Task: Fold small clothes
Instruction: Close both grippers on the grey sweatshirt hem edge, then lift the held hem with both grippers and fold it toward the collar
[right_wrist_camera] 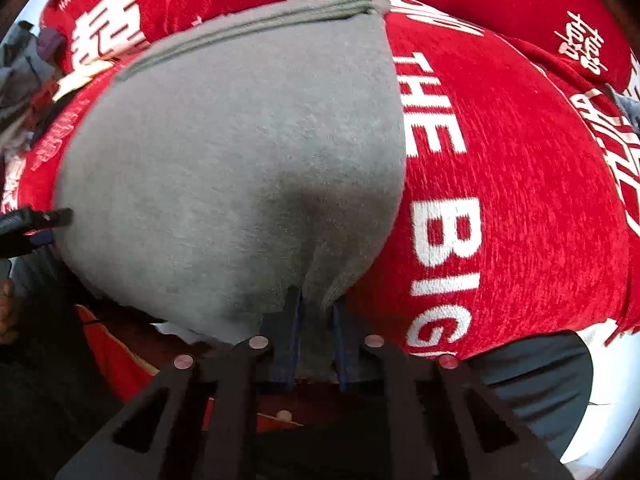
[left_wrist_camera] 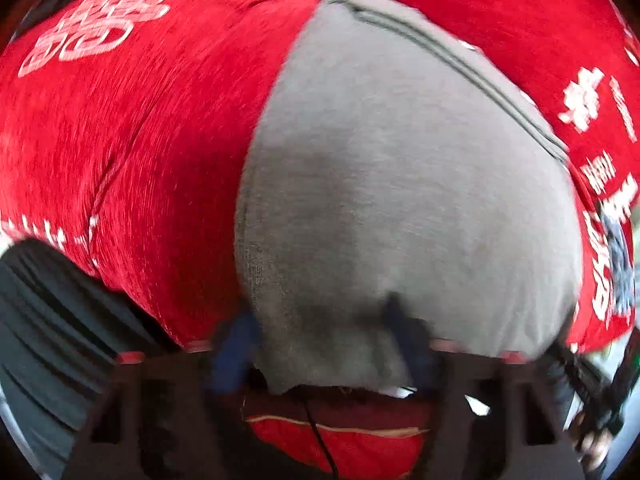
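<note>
The grey garment (left_wrist_camera: 400, 184) fills the middle of both wrist views, lying spread over a red cloth (left_wrist_camera: 132, 152) printed with white lettering. I see its stitched hem (right_wrist_camera: 256, 20) at the far end and its near edge at my grippers.

My right gripper (right_wrist_camera: 316, 320) has its jaws pressed together on a gathered fold of the near edge, the grey fabric bunched between the blue pads (right_wrist_camera: 286, 332). My left gripper (left_wrist_camera: 320, 356) has its jaws spread wider, one blue pad (left_wrist_camera: 234, 352) on each side of the near edge. The fabric drapes between them, but this view is blurred and I cannot tell whether they actually pinch it.

In the right wrist view, the left gripper's dark tip (right_wrist_camera: 44, 218) touches the garment's left edge. A pile of mixed clothes (right_wrist_camera: 28, 64) sits at the far left beyond the red cloth. Dark pleated fabric (left_wrist_camera: 52, 320) shows at the lower left of the left wrist view.
</note>
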{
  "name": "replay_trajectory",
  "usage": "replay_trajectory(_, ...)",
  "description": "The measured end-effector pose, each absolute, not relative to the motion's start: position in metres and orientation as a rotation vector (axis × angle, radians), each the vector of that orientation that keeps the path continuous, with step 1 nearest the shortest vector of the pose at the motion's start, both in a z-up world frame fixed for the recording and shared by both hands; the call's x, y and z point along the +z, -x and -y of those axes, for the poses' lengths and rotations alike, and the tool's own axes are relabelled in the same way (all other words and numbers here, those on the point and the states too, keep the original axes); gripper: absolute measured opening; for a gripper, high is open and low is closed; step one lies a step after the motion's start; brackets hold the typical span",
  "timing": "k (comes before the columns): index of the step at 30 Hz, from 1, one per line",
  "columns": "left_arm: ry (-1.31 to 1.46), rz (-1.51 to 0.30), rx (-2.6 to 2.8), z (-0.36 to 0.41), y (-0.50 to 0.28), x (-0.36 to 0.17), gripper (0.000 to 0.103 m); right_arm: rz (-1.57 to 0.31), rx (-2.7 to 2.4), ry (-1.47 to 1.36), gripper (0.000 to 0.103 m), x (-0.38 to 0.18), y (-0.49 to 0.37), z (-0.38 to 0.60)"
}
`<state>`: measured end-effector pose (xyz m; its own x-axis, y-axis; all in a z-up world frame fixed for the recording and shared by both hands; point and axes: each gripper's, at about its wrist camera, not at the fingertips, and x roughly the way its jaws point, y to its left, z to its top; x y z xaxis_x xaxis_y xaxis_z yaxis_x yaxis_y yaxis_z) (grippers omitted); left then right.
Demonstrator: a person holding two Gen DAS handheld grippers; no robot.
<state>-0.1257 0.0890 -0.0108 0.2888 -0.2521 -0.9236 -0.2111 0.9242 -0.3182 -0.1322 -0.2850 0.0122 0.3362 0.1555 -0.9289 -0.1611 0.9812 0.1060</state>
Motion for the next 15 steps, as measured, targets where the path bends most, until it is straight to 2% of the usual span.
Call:
replay_trajectory(1, 0.424, -1.287, -0.060, -0.092, 0.126, -0.005, 0.012, -1.200, 0.214, 0.008, 0.011, 0.017, 0.131, 0.284)
replay_trajectory(6, 0.480, -1.222, -0.085, -0.111, 0.115, 0.021, 0.011, -1.044, 0.282, -0.042, 0.009, 0.066, 0.118, 0.282)
replay_trajectory(9, 0.499, -1.165, -0.107, -0.115, 0.100, 0.033, 0.011, -0.945, 0.302, -0.081, 0.004, 0.092, 0.096, 0.280)
replay_trajectory(15, 0.526, -1.188, -0.096, -0.115, 0.058, 0.008, 0.011, -0.994, 0.282, -0.056, 0.004, 0.073, 0.050, 0.268)
